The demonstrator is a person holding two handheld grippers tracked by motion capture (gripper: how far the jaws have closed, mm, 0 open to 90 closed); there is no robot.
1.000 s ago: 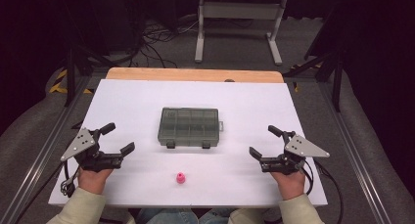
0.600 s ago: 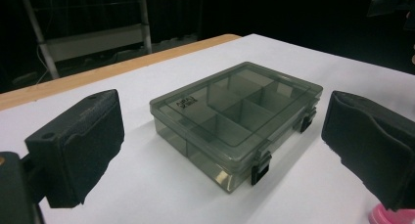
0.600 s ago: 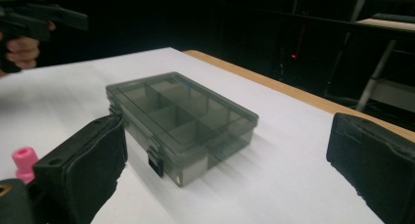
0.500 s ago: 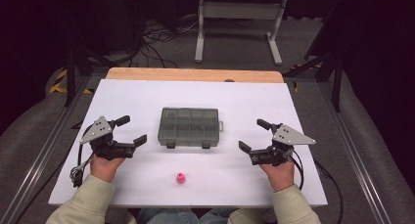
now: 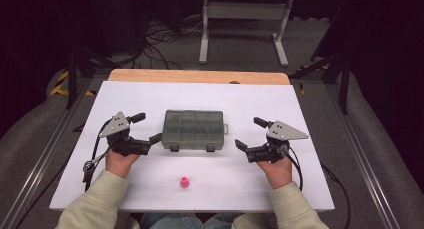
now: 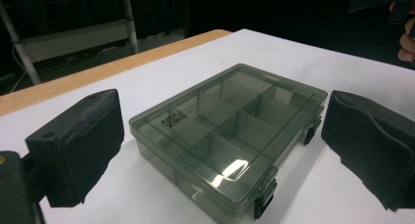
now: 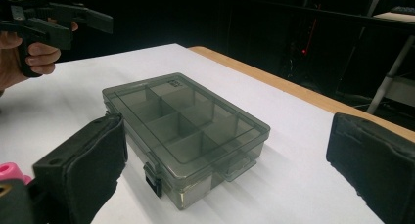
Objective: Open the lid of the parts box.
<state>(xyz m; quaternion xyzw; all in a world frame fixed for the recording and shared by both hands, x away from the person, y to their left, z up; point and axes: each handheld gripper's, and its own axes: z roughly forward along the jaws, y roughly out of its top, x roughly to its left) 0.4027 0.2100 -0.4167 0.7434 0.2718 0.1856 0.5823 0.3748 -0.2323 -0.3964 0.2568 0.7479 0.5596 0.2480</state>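
A smoky grey clear organizer box (image 5: 193, 130) with its lid closed and two front latches lies flat at the middle of the white table. My left gripper (image 5: 147, 127) stands open just left of the box, its jaws pointing at the box's left end. My right gripper (image 5: 250, 133) stands open a short way right of the box. In the left gripper view the box (image 6: 230, 136) lies between and beyond the wide-apart jaws; the right gripper view frames the box (image 7: 186, 131) the same way. A small pink piece (image 5: 184, 181) sits near the table's front edge.
The white table top (image 5: 250, 99) ends in a wooden strip (image 5: 200, 76) at the far side. Metal rails run along both sides. A stand and cables sit on the dark floor beyond. The pink piece (image 7: 9, 172) peeks out beside my right gripper's left jaw.
Both grippers have moved forward and inward toward the box, the left one close to its left end. Both stay open. The box and the pink piece have not moved.
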